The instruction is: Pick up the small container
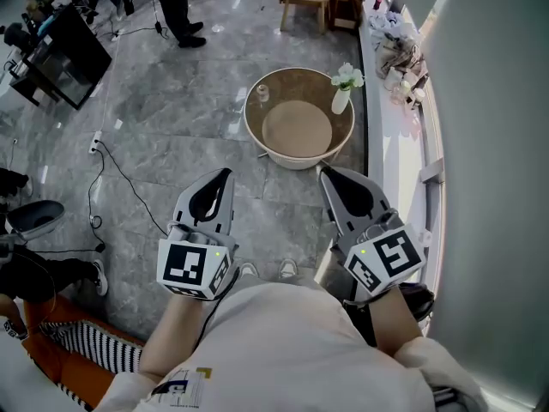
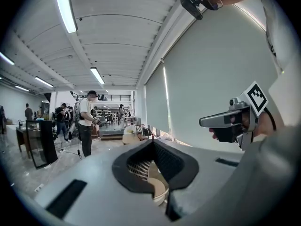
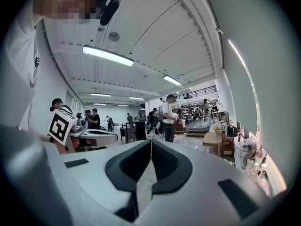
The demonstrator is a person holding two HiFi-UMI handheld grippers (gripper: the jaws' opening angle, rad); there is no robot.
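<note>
1. Head view first: both tools ride at waist height over the grey floor (image 1: 163, 127), pointing forward. It reads as a ready stance, with no reach begun.
2. Left tool (image 1: 226, 173): jaws pressed together to a narrow seam, nothing between them. The left gripper view shows only a scrap of the tabletop's edge through the gap lower down.
3. Right tool (image 1: 325, 172): same story, jaws closed tight and empty.
4. The small container (image 1: 262, 93) stands well ahead of both tools, beyond the left tool's tip and a touch to its right, and left of the right tool's line.
5. It sits on the round tabletop (image 1: 296, 136), near the raised rim on the left tool's side, upright and apart from everything else.
6. What is in it? Too small to tell from here.
7. Ahead of the right tool, a white vase (image 1: 340, 102) stands by the opposite rim, holding pale flowers (image 1: 347, 77). It is well apart from the container, so it should not get in the way.
8. My read: the left tool has the nearer line, but either tool must open its jaws before closing in.
</note>
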